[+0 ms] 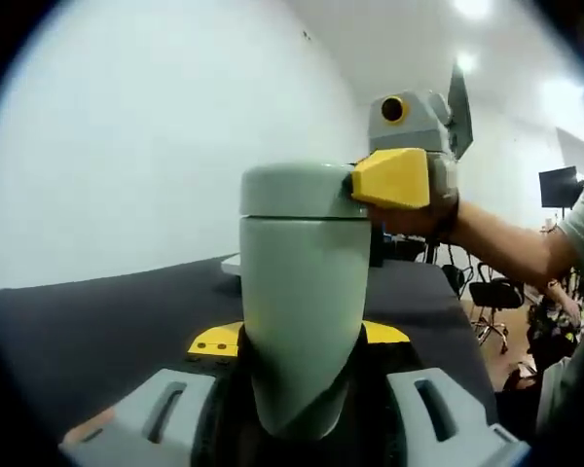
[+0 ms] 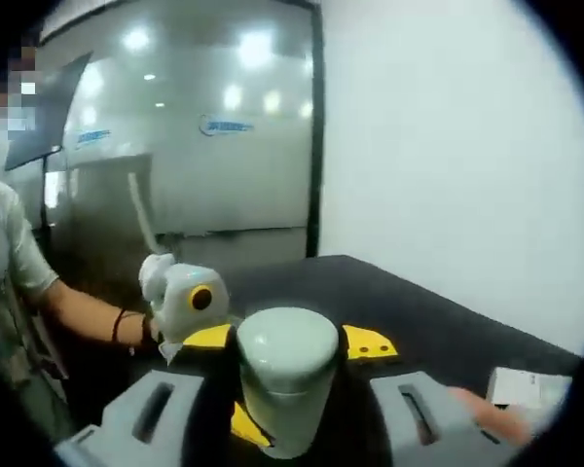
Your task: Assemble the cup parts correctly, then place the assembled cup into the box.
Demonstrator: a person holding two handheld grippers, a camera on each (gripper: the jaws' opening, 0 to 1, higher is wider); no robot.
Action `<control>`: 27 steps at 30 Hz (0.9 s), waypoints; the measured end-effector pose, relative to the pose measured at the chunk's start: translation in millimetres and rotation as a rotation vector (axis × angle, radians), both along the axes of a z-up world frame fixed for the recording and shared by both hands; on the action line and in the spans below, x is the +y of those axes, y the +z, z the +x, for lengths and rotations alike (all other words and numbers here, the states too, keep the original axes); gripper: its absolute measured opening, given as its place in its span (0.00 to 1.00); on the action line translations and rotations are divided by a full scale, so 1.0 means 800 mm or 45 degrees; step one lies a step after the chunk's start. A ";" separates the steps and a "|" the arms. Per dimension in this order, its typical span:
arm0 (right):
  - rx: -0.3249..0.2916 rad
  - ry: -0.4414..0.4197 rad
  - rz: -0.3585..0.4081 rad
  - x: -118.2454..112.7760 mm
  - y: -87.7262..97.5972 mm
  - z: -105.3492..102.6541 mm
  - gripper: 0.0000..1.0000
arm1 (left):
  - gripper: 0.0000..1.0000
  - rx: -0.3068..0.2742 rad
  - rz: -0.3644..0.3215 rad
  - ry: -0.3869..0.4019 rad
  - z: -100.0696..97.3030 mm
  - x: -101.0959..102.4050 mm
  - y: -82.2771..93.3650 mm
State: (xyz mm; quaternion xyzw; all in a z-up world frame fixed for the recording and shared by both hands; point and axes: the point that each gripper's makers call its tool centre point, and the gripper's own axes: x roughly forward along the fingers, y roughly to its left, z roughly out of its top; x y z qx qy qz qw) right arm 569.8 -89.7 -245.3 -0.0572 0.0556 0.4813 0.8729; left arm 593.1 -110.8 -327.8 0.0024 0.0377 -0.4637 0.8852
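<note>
Lid-fitting is being judged as the step in hand: the cup body [image 1: 302, 311] is being held upright above the black table [image 1: 97, 321], and the lid [image 1: 294, 192] is being seated on top of it.

The left gripper [image 1: 302, 337] is being kept closed to the cup body's width, its yellow pads pressing the lower half from either side. The right gripper [image 1: 409, 146] is being brought in at the cup's top from the side, one yellow jaw touching the lid's rim. In the right gripper view the right gripper's [image 2: 290, 341] jaws are being closed around the lid [image 2: 287, 350], a yellow pad on each side of it, with the left gripper [image 2: 185, 297] showing just beside the cup.

Next, the lid is probably being called on to be pressed or turned fully home (whether it is already seated all round cannot be told), while the body is being held steady; only then is the cup being carried to the box.

Counted: one cup body, one lid, two grippers, one table. One pale flat object [image 2: 528, 389] is lying on the table well apart from the cup; whether it is the box cannot be told.
</note>
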 end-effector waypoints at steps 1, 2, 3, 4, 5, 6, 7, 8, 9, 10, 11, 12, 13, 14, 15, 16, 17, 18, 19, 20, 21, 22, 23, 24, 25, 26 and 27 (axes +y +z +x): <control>-0.007 -0.056 0.003 0.000 0.000 0.000 0.38 | 0.39 -0.003 0.002 0.001 0.000 0.001 0.000; -0.022 -0.080 -0.002 -0.001 0.000 -0.001 0.38 | 0.39 -0.005 0.003 0.001 -0.001 0.001 0.000; -0.014 -0.132 0.005 -0.002 0.000 -0.001 0.38 | 0.39 -0.006 0.005 0.000 -0.001 0.001 0.000; -0.031 -0.151 0.003 -0.001 0.001 0.000 0.37 | 0.39 -0.007 0.010 0.003 -0.002 0.001 0.000; -0.030 -0.168 0.006 -0.001 0.000 0.000 0.37 | 0.39 -0.006 0.011 0.005 -0.001 0.002 0.000; -0.023 -0.207 0.018 -0.004 0.001 0.005 0.37 | 0.38 -0.002 0.012 0.011 0.000 0.002 0.000; -0.033 -0.212 0.020 -0.003 0.001 0.006 0.37 | 0.38 0.004 0.014 0.016 0.000 0.002 0.000; -0.022 -0.243 0.040 -0.007 0.001 0.010 0.37 | 0.38 0.010 0.015 0.022 0.001 0.002 0.000; 0.000 -0.287 0.061 -0.010 0.001 0.015 0.37 | 0.38 0.015 0.016 0.030 0.003 0.001 0.000; -0.007 -0.287 0.053 -0.011 0.002 0.015 0.37 | 0.38 0.016 0.016 0.032 0.003 0.001 0.000; -0.029 -0.285 0.046 -0.010 0.001 0.015 0.37 | 0.38 0.018 0.015 0.030 0.004 0.002 -0.001; -0.024 -0.287 0.061 -0.012 0.002 0.015 0.38 | 0.38 0.017 0.012 0.027 0.004 0.002 -0.001; -0.095 -0.237 0.027 -0.009 0.004 0.013 0.38 | 0.38 0.009 0.010 0.023 0.002 0.002 -0.001; -0.109 -0.169 0.006 -0.007 0.002 0.009 0.39 | 0.38 0.006 0.010 0.022 0.001 0.002 -0.001; -0.121 -0.092 -0.010 -0.008 0.002 0.008 0.39 | 0.38 0.006 0.003 0.023 0.002 0.003 -0.001; -0.108 -0.001 -0.011 -0.008 0.002 0.003 0.41 | 0.38 0.004 -0.004 0.017 0.002 0.004 -0.001; -0.052 0.080 0.007 -0.011 0.002 0.006 0.48 | 0.38 0.004 -0.007 0.017 0.002 0.004 0.000; -0.030 0.170 0.005 -0.011 0.003 0.001 0.54 | 0.38 0.006 -0.006 0.017 0.002 0.003 0.000; -0.023 0.239 0.029 -0.012 0.007 0.000 0.53 | 0.38 0.004 -0.002 0.015 0.002 0.003 0.000; -0.009 0.250 0.042 -0.013 0.009 0.001 0.49 | 0.38 0.000 0.004 0.012 0.002 0.002 0.000; -0.016 0.292 0.039 -0.014 0.010 0.001 0.43 | 0.38 -0.003 0.009 0.012 0.001 -0.002 0.000; -0.054 0.317 0.047 -0.012 0.016 0.000 0.40 | 0.38 -0.007 0.015 0.012 0.001 -0.004 0.000; -0.068 0.321 0.093 -0.009 0.024 0.002 0.40 | 0.38 -0.008 0.017 0.013 0.001 -0.004 0.000; -0.048 0.384 0.087 -0.003 0.022 -0.010 0.39 | 0.38 -0.008 0.018 0.012 0.001 -0.003 0.000; -0.039 0.376 0.080 0.000 0.022 -0.007 0.40 | 0.38 -0.005 0.018 0.012 0.001 -0.003 0.000; -0.079 0.378 0.040 0.002 0.019 -0.008 0.40 | 0.38 -0.002 0.016 0.013 0.001 -0.002 0.000; -0.095 0.370 0.023 0.003 0.018 -0.007 0.39 | 0.38 0.001 0.013 0.012 0.001 -0.001 0.000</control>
